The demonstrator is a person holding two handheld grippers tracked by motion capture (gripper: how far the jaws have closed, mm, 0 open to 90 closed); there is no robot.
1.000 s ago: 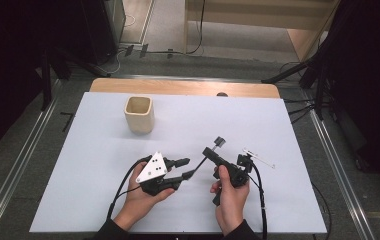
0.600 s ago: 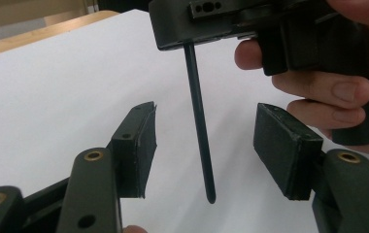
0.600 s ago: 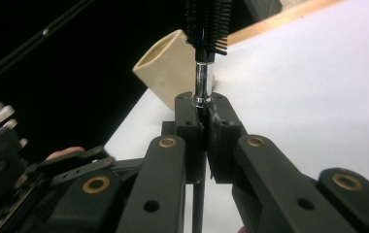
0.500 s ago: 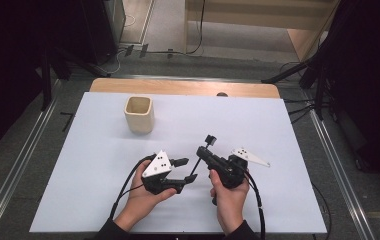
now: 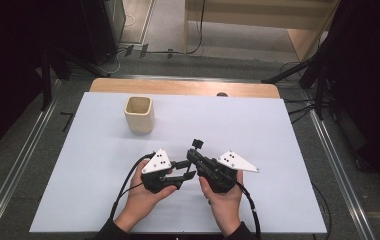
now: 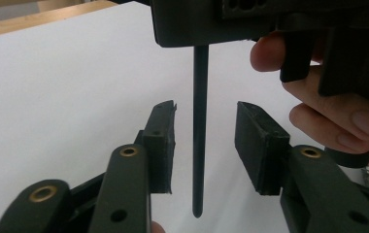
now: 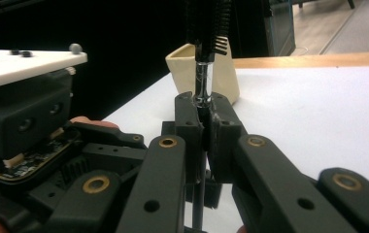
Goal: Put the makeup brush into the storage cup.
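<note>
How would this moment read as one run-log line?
right gripper: shut on brush | left gripper: open, closing around brush handle | cup: upright

So we've swung our right gripper [image 5: 196,150] up and in toward the left gripper [image 5: 188,169], and its grey plate now points out to the right. The little brush [image 7: 207,29] it's clamped on came along, so its thin handle [image 6: 199,131] now hangs between the left gripper's pads [image 6: 160,145], which have just been closing without touching it.
</note>
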